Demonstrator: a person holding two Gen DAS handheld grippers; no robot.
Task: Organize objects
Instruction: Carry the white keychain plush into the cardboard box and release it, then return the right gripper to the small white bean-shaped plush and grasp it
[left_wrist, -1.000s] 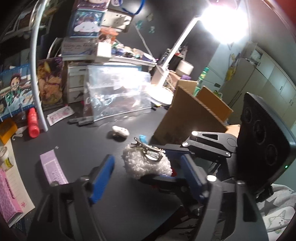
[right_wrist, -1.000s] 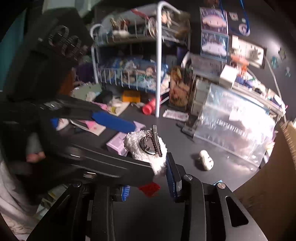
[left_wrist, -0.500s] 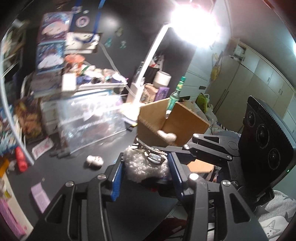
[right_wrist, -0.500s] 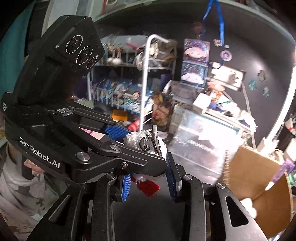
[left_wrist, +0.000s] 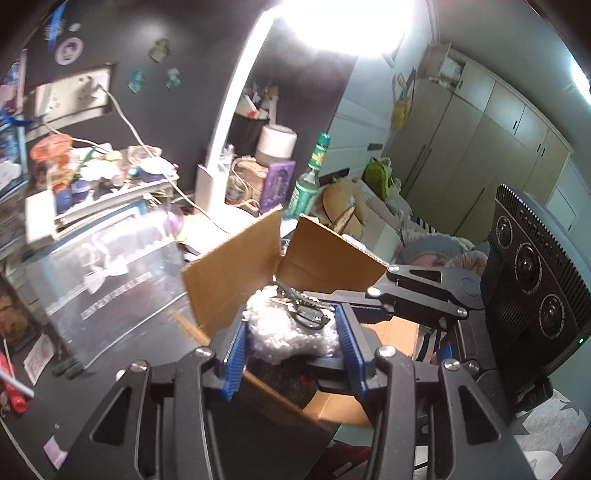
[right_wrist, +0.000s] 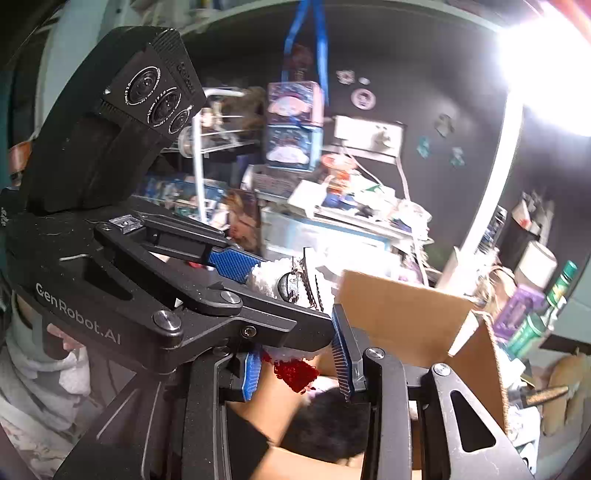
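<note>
A white fluffy hair clip (left_wrist: 288, 332) with a metal clasp on top hangs over an open cardboard box (left_wrist: 236, 269). My left gripper (left_wrist: 291, 352) is shut on it, one blue pad pressing into each side of the fluff. The right gripper's fingers (left_wrist: 417, 291) reach in from the right and hold the same clip. In the right wrist view my right gripper (right_wrist: 297, 363) is shut on the clip's lower part, where a red tuft (right_wrist: 295, 369) shows. The left gripper's fingers (right_wrist: 232, 264) cross from the left onto the white fluff (right_wrist: 267, 277). The box (right_wrist: 399, 314) lies just below.
A clear plastic bag (left_wrist: 107, 266) leans left of the box on the black desk (left_wrist: 147, 339). A white desk lamp (left_wrist: 221, 147), a green bottle (left_wrist: 308, 181) and cluttered shelves stand behind. A dark item (right_wrist: 325, 424) lies inside the box. A person's sleeve (right_wrist: 37, 369) shows at the left.
The left jaws closed from wide open onto the fluffy clip. Both grippers lifted it off the desk and carried it right, from beside the box to above its opening.
</note>
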